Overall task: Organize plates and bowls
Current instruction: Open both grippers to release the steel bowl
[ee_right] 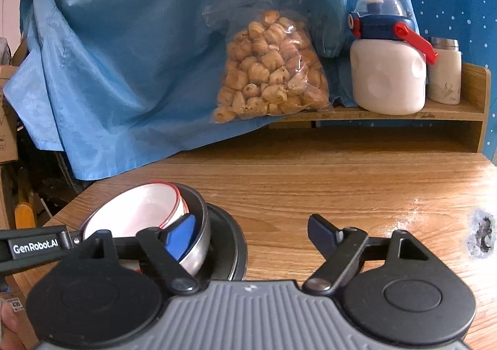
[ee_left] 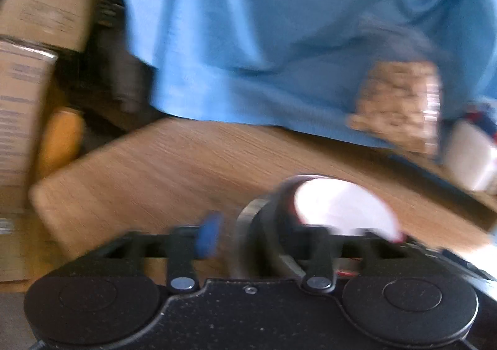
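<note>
Through the left wrist camera, everything is smeared, but I can see my left claw [ee_left: 273, 233] standing wide with nothing pinched: its blue left pad [ee_left: 208, 235] hangs clear of the stack, and the right finger is lost behind the dishes. The white bowl [ee_left: 344, 210] sits just ahead of the jaws, toward their right side, nested in a dark, steel-rimmed bowl [ee_left: 264, 235] on the wooden table [ee_left: 174, 163]. Beyond the claw hang blue cloth [ee_left: 279, 23] and a blurred snack bag [ee_left: 397, 104]; cardboard boxes [ee_left: 40, 8] stand off to its left. Through the right wrist camera, the picture is sharp. My right claw [ee_right: 251, 236] is also spread open and holds nothing. Its left blue pad [ee_right: 181, 236] lies over the steel bowl's [ee_right: 198, 244] rim, while the right pad [ee_right: 323, 233] hangs over bare table [ee_right: 341, 169]. The white bowl with a red rim [ee_right: 136, 210] rests inside the steel bowl, which stands on a dark plate [ee_right: 233, 238], all at the claw's left front. Far ahead sit a bag of biscuits [ee_right: 267, 70], a white bottle with a red latch [ee_right: 386, 70], and a small flask [ee_right: 444, 70] on a shelf [ee_right: 450, 115].
</note>
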`<state>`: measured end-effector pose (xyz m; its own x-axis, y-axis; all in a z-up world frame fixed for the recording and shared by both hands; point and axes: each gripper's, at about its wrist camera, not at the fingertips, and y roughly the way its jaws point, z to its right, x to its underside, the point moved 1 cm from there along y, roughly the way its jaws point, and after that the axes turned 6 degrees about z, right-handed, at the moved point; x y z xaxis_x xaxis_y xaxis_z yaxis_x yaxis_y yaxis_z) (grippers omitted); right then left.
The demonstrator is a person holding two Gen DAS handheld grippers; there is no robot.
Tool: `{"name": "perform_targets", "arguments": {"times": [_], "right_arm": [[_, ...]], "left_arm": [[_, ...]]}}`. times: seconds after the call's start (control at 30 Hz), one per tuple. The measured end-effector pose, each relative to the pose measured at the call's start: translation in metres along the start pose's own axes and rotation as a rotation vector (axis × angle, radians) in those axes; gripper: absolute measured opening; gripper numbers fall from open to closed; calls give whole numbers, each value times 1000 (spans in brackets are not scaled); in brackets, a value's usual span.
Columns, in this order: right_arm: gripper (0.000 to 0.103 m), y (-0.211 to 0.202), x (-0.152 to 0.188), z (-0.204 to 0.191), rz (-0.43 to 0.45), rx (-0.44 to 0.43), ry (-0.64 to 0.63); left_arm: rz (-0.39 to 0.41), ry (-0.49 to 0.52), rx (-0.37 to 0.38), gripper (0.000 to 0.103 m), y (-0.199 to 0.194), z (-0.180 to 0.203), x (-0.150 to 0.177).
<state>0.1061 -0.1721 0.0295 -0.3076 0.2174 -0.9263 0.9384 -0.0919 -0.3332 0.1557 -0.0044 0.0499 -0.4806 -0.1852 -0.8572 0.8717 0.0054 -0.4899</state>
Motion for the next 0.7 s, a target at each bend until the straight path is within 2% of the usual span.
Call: {"name": "perform_targets", "arguments": {"times": [0.07, 0.17, 0.23, 0.37, 0.53, 0.7], "right_arm": [[89, -1, -1, 0, 4, 9, -3], [93, -1, -2, 0, 9, 16, -5], [94, -2, -2, 1, 7, 9, 2], [98, -7, -3, 3, 23, 11, 6], [102, -19, -7, 8, 68, 6, 29], [103, -34, -7, 15, 130, 5, 39]], "left_arm": [[53, 12, 5, 83, -5, -5, -1], [39, -23, 20, 87, -6, -11, -5], [49, -2, 12, 90, -8, -11, -5], [77, 3, 10, 101, -16, -12, -5], [111, 21, -5, 102, -25, -10, -4], [142, -23, 5, 102, -37, -14, -1]]}}
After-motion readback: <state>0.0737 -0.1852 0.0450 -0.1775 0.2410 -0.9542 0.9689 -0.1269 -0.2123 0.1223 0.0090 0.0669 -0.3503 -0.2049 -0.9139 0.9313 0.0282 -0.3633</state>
